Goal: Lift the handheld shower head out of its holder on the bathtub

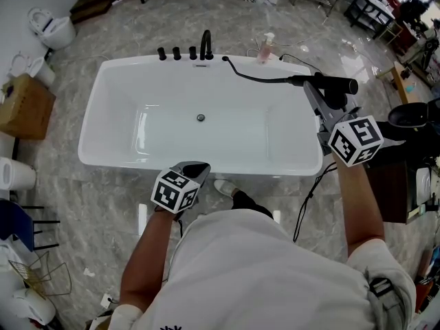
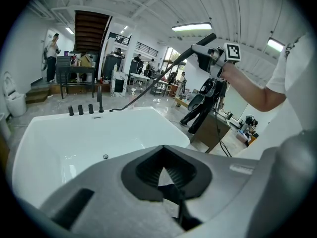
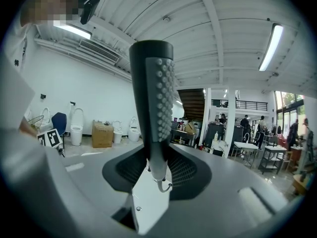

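The black handheld shower head [image 1: 330,84] hangs in the air over the right end of the white bathtub [image 1: 103,158], clear of the rim. My right gripper [image 1: 322,96] is shut on its handle. In the right gripper view the shower head [image 3: 153,93] rises from between the jaws, nozzle side to the right. Its black hose [image 1: 258,78] runs back to the far rim beside the black tap knobs [image 1: 177,52] and spout [image 1: 205,45]. My left gripper [image 1: 196,168] hovers at the near rim, shut and holding nothing. From the left gripper view, the shower head [image 2: 204,44] shows high at the right.
A pink bottle [image 1: 265,48] stands behind the tub's far right corner. To the left are a cardboard box [image 1: 24,105] and toilets [image 1: 51,29]. A black stand [image 1: 411,115] and cables crowd the right side. The person's shoe [image 1: 223,186] is by the near rim.
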`<state>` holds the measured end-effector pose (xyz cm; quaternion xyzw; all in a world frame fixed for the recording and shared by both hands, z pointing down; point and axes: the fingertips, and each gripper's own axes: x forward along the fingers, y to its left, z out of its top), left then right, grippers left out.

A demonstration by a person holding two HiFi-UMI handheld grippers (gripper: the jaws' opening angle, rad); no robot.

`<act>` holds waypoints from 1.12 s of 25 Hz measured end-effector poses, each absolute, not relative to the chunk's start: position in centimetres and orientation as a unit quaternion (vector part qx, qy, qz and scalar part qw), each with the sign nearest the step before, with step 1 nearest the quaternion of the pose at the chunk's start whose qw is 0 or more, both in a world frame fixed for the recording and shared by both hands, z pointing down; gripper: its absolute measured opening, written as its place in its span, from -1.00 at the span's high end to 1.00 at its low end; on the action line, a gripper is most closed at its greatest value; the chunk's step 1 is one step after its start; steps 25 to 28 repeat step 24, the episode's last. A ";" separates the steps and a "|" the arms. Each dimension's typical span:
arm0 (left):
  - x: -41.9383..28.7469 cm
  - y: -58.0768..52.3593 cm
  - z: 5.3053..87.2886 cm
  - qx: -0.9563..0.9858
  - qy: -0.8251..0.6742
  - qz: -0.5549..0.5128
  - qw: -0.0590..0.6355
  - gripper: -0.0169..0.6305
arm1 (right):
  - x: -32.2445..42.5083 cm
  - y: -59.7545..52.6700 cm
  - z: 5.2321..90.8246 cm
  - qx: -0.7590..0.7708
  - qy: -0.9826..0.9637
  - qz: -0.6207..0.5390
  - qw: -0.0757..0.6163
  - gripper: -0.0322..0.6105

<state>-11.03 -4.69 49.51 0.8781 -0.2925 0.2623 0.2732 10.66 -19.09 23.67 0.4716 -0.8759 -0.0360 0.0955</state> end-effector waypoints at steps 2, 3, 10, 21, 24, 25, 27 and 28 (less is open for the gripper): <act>-10.6 -4.9 49.7 0.879 -0.291 0.262 0.273 0.93 | 10.8 -19.3 23.7 0.470 -0.877 -0.036 0.095 0.45; -10.5 -4.9 49.7 0.879 -0.291 0.262 0.274 0.93 | 10.9 -19.3 23.7 0.469 -0.877 -0.036 0.096 0.45; -10.4 -6.0 49.8 0.877 -0.292 0.261 0.280 0.93 | 11.0 -20.6 23.7 0.464 -0.880 -0.031 0.098 0.45; -11.6 -8.6 50.0 0.871 -0.306 0.262 0.282 0.93 | 10.9 -23.3 23.2 0.449 -0.886 -0.042 0.105 0.45; -11.4 -9.1 50.0 0.870 -0.310 0.262 0.282 0.93 | 11.4 -23.8 22.9 0.447 -0.887 -0.047 0.107 0.45; -11.4 -9.1 50.0 0.870 -0.310 0.262 0.282 0.93 | 11.4 -23.8 22.9 0.447 -0.887 -0.047 0.107 0.45; -11.4 -9.1 50.0 0.870 -0.310 0.262 0.282 0.93 | 11.4 -23.8 22.9 0.447 -0.887 -0.047 0.107 0.45; -11.4 -9.1 50.0 0.870 -0.310 0.262 0.282 0.93 | 11.4 -23.8 22.9 0.447 -0.887 -0.047 0.107 0.45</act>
